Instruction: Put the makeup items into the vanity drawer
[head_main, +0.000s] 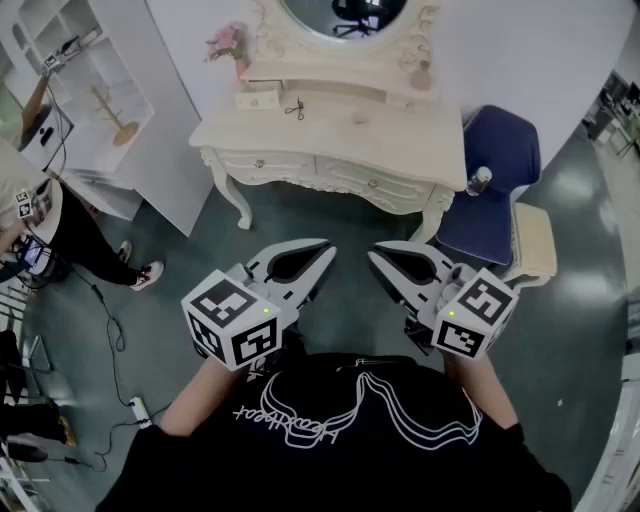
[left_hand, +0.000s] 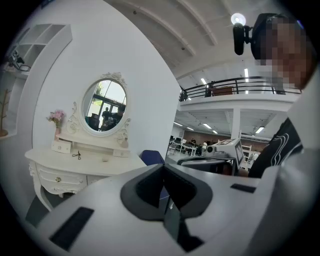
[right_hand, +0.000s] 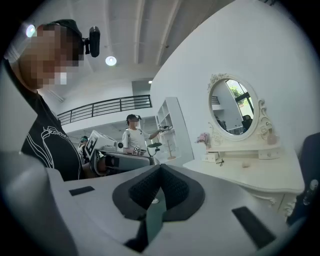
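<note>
The cream vanity stands ahead of me against the wall, an oval mirror on top. Both front drawers look closed. On its top lie a small dark item, a little cream box and a small bottle. My left gripper and right gripper hover side by side over the floor, well short of the vanity. Both are shut and empty. The left gripper view shows the left gripper with jaws meeting; the right gripper looks the same.
A blue chair with a bottle on it stands right of the vanity. A white shelf unit and a person are at the left. Cables and a power strip lie on the floor at the lower left.
</note>
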